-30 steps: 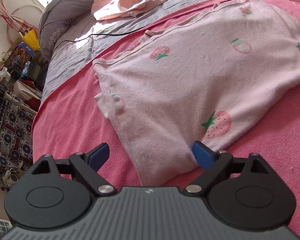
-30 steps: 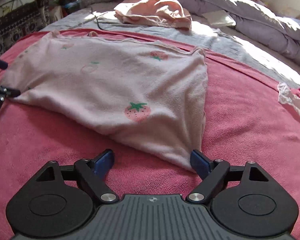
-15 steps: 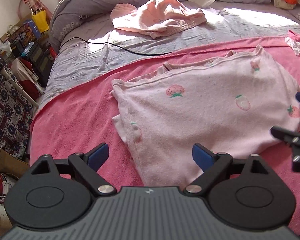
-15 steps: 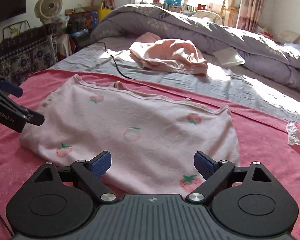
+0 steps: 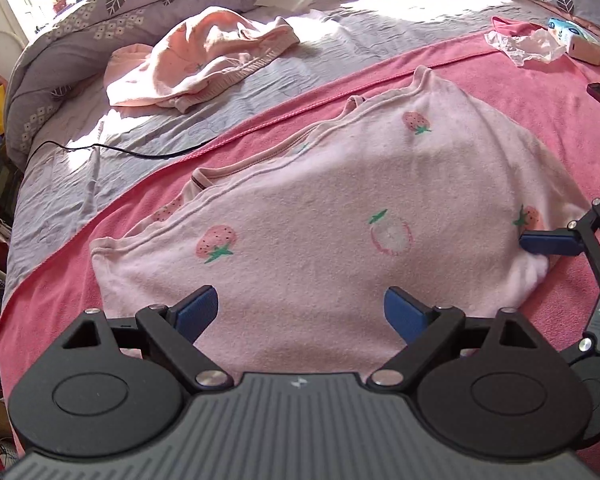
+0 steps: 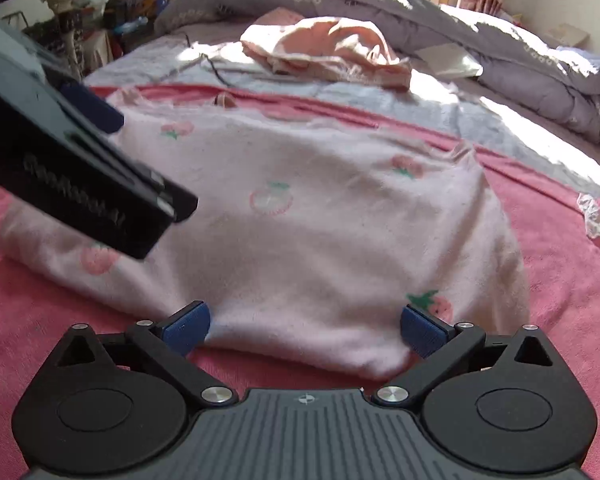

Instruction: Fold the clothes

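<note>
The strawberry-print garment (image 5: 340,216) lies spread and partly folded on the pink blanket (image 5: 60,280), directly ahead of both claws.

Left gripper (image 5: 300,312): released. Jaws stand wide apart above the garment's near portion; neither pad presses the fabric. The garment's left edge lies just outboard of the left fingertip. Beyond that edge, bare blanket extends to the bed side. The far seamed edge runs diagonally ahead, close to the blanket border.

Right gripper (image 6: 304,326): jaws are opening. The garment's near folded edge lies between the pads; the pads do not clamp it. In the left wrist view, one of its fingertips (image 5: 548,242) lies at the garment's right corner. Bare blanket extends to the right of this claw.

Far ahead of both claws, on the grey sheet (image 5: 340,44), lie a crumpled peach garment (image 5: 200,60) and a black cable (image 5: 140,154), well apart from the garment. White crumpled material (image 5: 520,44) sits ahead-right, near the blanket's far corner.
</note>
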Demonstrator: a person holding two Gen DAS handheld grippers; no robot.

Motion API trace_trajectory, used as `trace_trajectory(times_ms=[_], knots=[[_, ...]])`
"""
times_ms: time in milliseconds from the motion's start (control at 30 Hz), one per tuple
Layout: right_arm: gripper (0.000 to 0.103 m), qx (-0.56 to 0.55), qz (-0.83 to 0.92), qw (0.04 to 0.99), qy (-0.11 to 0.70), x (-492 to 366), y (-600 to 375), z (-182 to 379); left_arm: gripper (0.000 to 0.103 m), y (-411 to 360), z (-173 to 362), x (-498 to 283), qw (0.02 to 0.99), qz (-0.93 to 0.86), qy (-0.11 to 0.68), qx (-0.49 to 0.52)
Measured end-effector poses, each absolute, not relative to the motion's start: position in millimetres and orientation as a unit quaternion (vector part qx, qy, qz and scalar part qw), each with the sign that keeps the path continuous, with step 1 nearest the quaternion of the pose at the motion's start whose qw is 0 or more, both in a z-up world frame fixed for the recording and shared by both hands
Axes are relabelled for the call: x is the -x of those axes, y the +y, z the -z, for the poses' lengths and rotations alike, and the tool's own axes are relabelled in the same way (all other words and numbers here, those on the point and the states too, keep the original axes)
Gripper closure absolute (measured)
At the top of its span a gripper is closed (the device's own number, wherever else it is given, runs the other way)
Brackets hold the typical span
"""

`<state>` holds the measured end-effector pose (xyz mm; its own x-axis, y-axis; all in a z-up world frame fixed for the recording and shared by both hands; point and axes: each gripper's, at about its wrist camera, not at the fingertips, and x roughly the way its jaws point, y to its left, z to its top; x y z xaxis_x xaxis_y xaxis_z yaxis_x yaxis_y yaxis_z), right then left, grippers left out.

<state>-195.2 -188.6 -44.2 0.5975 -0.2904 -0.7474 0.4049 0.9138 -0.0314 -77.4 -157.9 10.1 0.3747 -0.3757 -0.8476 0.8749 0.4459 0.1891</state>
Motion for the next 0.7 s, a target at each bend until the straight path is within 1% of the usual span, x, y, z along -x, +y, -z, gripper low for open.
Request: trace_trajectory(times_ms=[100, 233, 367, 433, 567, 700], knots=[[0.000, -0.070, 0.187, 0.897, 0.394, 204.2, -187.8, 46.6, 0.010, -169.4, 6.2, 79.8, 0.756, 0.406, 0.361, -0.366], [0.000, -0.075, 0.179, 0.904, 0.381, 208.9, -189.6, 48.7, 0.000, -181.5, 18.6, 77.0, 0.756, 0.398, 0.345, -0.388], [0.000, -0.071, 0.181, 0.908, 0.371, 210.4, -187.3, 50.0, 0.000, -190.1, 15.0, 57.9, 0.768, 0.397, 0.355, -0.356], [0.000, -0.069, 0.182, 0.910, 0.367, 211.3, -186.3, 50.3, 0.002, -201.0, 10.8, 45.0, 0.792, 0.363, 0.338, -0.356], [0.000, -0.070, 0.182, 0.910, 0.366, 211.3, -186.2, 49.9, 0.002, -226.8, 14.9, 2.8, 0.802, 0.330, 0.363, -0.340], [0.000, -0.070, 0.182, 0.911, 0.364, 211.8, -185.5, 49.7, 0.001, -249.9, 21.7, -9.0, 0.799, 0.346, 0.339, -0.357]])
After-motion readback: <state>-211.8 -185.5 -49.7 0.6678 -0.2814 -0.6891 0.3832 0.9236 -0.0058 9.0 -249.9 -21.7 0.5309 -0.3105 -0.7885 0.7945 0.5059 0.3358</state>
